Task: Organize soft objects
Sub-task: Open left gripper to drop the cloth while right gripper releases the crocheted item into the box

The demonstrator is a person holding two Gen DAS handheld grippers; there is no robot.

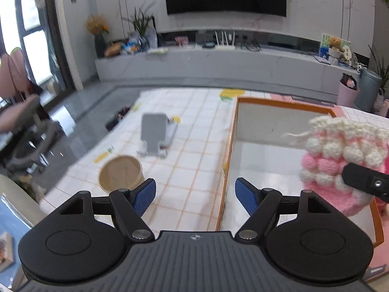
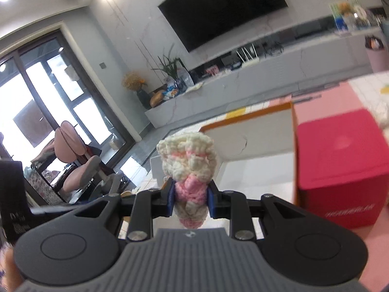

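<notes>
Left gripper (image 1: pixel 195 196): jaws spread wide, nothing between the blue pads (image 1: pixel 145 196). It hangs above the tabletop (image 1: pixel 189 126), over the left rim of the tray (image 1: pixel 229 146).

Right gripper (image 2: pixel 190 196): jaws closed narrow on the crochet piece (image 2: pixel 189 168), a pink and cream bobble-knit item. The pads pinch its pink lower part; the cream upper part bulges out above the fingers. In the left wrist view the same piece (image 1: pixel 345 160) shows at the right edge, held in the air above the right side of the tray, with one black finger (image 1: pixel 364 180) of the right gripper across it. A loose cream yarn end sticks out to its left.

Tray: orange rim, white floor, set on the right half of the tabletop. Its floor shows nothing on it in the parts visible.

Red box (image 2: pixel 340 170): a cube standing just beside the tray's right rim, on a pink surface.

Tabletop, left half, tiled-pattern cover:
- Paper cup (image 1: pixel 120 175), lying tilted near the front left edge, mouth toward the camera.
- Grey stand (image 1: pixel 155 136), upright, near the middle, well apart from the tray.

Both views are blurred.
</notes>
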